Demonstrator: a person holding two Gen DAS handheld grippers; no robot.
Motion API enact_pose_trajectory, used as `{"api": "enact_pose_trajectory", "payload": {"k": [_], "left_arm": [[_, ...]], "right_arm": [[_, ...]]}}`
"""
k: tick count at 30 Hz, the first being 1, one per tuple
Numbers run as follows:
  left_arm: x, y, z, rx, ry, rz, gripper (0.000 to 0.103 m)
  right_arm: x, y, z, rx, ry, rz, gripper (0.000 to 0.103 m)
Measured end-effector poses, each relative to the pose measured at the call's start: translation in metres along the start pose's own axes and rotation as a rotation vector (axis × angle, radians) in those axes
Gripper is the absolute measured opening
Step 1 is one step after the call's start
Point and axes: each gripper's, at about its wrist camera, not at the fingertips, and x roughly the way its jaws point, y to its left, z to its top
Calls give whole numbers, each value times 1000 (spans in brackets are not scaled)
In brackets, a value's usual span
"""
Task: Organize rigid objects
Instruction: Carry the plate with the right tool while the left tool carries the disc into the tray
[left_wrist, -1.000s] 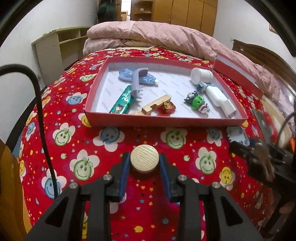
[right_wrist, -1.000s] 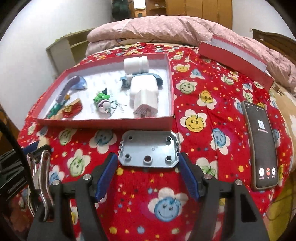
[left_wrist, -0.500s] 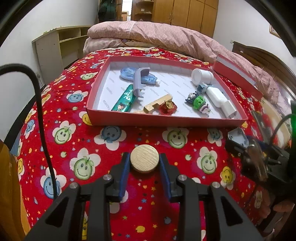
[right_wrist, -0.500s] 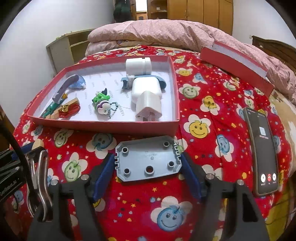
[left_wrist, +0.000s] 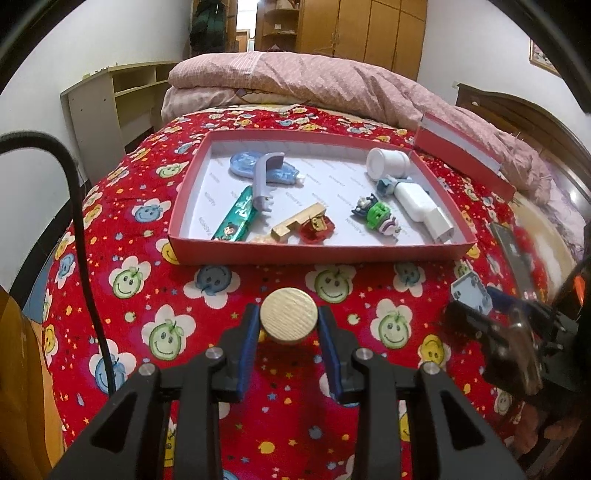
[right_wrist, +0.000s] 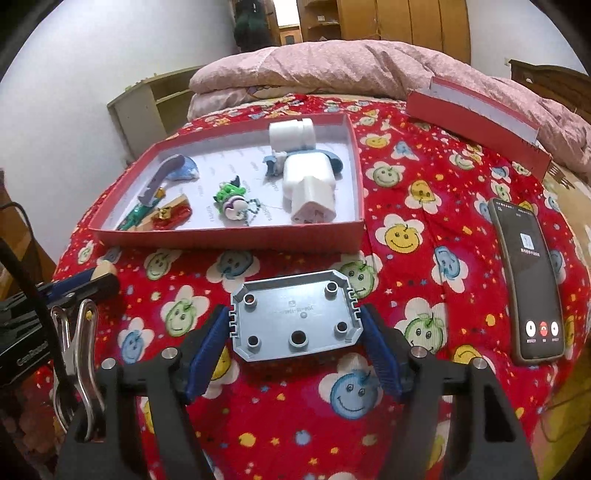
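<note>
Wooden disc (left_wrist: 289, 320) stiff, light, pinched across rim by left tool (left_wrist: 289, 325); grey plastic plate (right_wrist: 295, 319) rigid, right tool (right_wrist: 295, 328) clamping short ends.

Bedroom setting. Bed (left_wrist: 122, 325) was covered by a red spread printed with smiley-face flowers and small stars. A pink quilt (left_wrist: 317, 85) lay bunched across the far end of the bed. White walls (left_wrist: 92, 40) on both sides. A pale open shelf unit (left_wrist: 110, 99) stood against the left wall, beside the bed. Wooden wardrobe (left_wrist: 369, 29) with panelled doors ran along the far wall, next to an open doorway (left_wrist: 243, 26). Dark wooden headboard (left_wrist: 517, 110) at right; a small framed picture (left_wrist: 541, 59) hung above it. Lighting was even, indoor.
</note>
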Motion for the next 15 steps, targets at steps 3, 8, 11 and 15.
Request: {"api": "enact_pose_trajectory", "payload": {"k": [3,8,11,15], "left_arm": [[-3,-3,4,8,-9,-2,33],[-5,-8,17,23,-26,-6,33],[-4,-9,26,26,-31,-9,33],[0,-11,37,27,-30,-12,33]], "right_arm": [[-7,3,2,-9,-17,8,72],[-12,7,10,-27,-33,27,72],[-13,10,17,-39,-39,35,72],[-11,12,26,-50,-42,42,72]]}}
